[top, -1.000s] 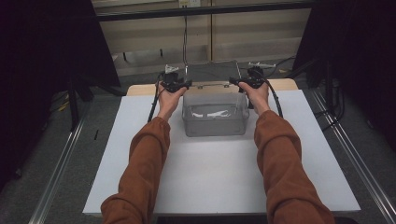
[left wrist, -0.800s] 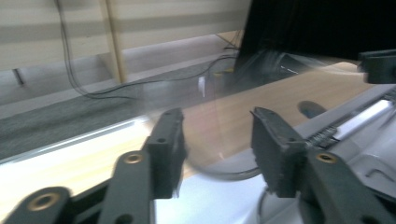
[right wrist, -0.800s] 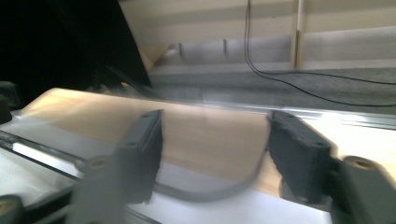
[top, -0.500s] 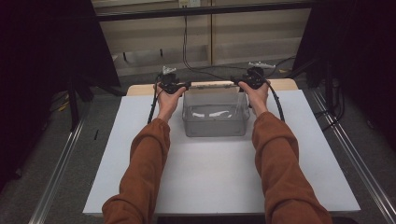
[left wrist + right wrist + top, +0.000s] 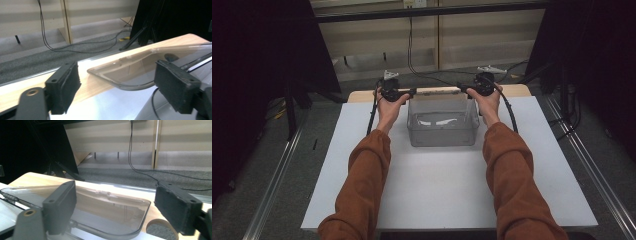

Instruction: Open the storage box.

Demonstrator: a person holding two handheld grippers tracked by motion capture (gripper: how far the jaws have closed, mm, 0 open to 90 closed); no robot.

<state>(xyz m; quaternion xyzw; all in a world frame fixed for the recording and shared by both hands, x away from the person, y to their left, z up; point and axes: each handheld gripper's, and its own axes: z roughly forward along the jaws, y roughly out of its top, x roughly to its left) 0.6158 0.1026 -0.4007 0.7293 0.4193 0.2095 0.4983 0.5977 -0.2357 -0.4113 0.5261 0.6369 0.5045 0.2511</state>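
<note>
The white counter (image 5: 432,195) carries a clear bin (image 5: 442,125) at its far middle, between the person's hands. The bin's clear lid (image 5: 437,91) is swung back, lying nearly flat behind the bin over the counter's wooden far edge (image 5: 362,96). The left claw (image 5: 412,92) sits at the lid's left end and the right claw (image 5: 460,88) at its right end. Both claws have just been opening; each now stands wide with a lid corner between its pads (image 5: 65,87), untouched.
</note>
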